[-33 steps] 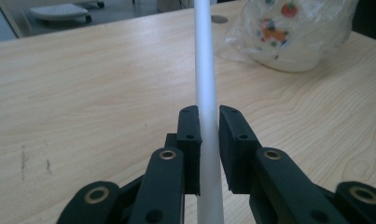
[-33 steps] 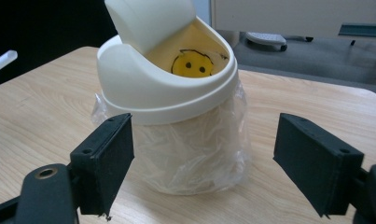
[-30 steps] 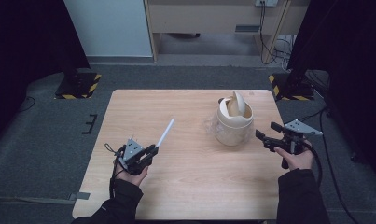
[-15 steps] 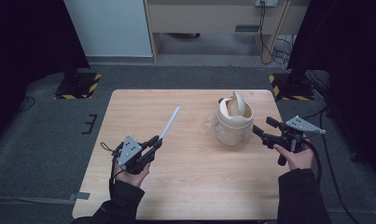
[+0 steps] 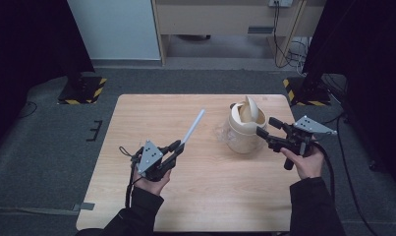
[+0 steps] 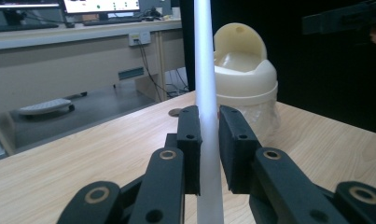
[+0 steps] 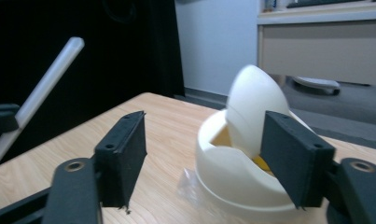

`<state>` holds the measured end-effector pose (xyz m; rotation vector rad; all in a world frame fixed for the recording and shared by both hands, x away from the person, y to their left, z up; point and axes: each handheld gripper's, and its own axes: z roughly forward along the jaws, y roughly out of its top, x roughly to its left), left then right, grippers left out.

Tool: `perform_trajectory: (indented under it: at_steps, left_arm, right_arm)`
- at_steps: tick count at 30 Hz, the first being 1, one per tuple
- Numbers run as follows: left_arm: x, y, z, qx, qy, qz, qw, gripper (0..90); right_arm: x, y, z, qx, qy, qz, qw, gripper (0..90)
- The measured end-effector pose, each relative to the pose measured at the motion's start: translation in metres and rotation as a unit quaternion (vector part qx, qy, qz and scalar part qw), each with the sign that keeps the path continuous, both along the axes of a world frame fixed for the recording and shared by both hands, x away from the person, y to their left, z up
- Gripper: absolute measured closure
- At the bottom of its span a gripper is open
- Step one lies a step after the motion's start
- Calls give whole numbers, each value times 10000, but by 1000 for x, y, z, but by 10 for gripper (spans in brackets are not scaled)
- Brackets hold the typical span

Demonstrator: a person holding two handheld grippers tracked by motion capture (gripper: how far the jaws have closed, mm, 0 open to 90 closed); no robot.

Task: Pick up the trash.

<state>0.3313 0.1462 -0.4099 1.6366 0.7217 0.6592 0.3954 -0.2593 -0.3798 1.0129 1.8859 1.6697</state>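
My left gripper (image 5: 175,147), jaws clamped on the white tube (image 5: 192,127), has swung it toward one o'clock, at the bin (image 5: 243,129); my right gripper (image 5: 266,129) has closed in, jaws wide, empty.

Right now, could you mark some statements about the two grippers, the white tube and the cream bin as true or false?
1. The left gripper is shut on the long white plastic tube. True.
2. The right gripper is shut on the bin. False: it is open beside it.
3. The small cream plastic bin has its swing lid tilted. True.
4. The bin lies on its side on the light wooden table. False: it stands upright.
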Motion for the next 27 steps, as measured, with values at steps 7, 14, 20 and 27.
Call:
perform_trajectory:
  at_steps: [7,14,20,27]
  left_arm:
    - [1,-20,4,-7,-126,-172,9998,785]
    - [2,-38,8,-44,-173,-317,9993,786]
    - [3,-52,8,-55,-186,-430,9989,786]
    - [2,-66,5,2,-177,-565,9982,786]
  right_arm:
    - [0,10,4,323,-23,166,9993,351]
    - [0,25,7,781,77,477,9958,387]
    - [-1,42,7,911,141,728,9931,403]
    - [-1,53,6,965,217,890,9911,436]
